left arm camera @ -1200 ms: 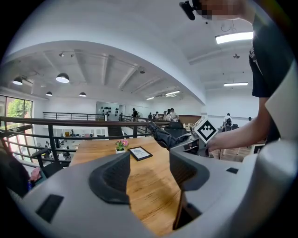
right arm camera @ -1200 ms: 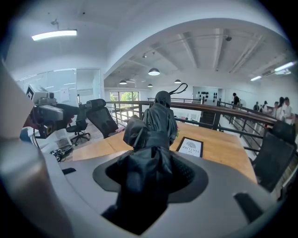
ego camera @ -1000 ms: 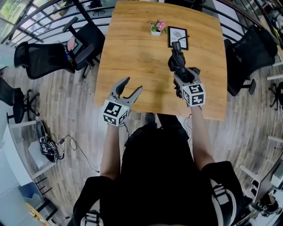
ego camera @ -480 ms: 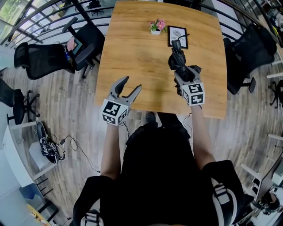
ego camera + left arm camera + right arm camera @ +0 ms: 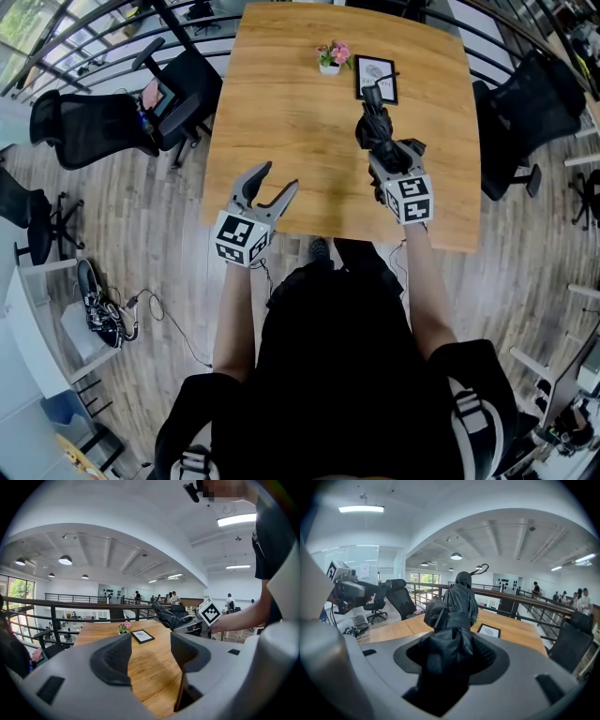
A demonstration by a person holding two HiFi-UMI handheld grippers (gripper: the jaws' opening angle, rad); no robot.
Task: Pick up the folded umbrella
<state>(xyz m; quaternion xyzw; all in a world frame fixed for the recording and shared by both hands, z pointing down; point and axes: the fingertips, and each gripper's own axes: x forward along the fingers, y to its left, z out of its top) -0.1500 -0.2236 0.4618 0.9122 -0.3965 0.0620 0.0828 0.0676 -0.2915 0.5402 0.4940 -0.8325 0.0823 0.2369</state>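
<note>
- Right gripper (image 5: pixel 379 141) is clamping the folded umbrella (image 5: pixel 375 114) between its jaws, with black fabric bunching up between the pads in the right gripper view.
- The umbrella is sticking out past the jaws toward the far side, and a thin loop is curling at its far end.
- It is hanging over the right part of the wooden table (image 5: pixel 281 103), just near of a framed card (image 5: pixel 377 77).
- The left gripper (image 5: pixel 279 178) is hovering at the table's near left edge, its jaws standing apart with only bare tabletop showing between them.
- A small pot of pink flowers (image 5: pixel 333 56) is sitting on the far part of the table, just left of the framed card.
- Black office chairs (image 5: pixel 94 127) are standing on the plank floor to the left and right of the table.
</note>
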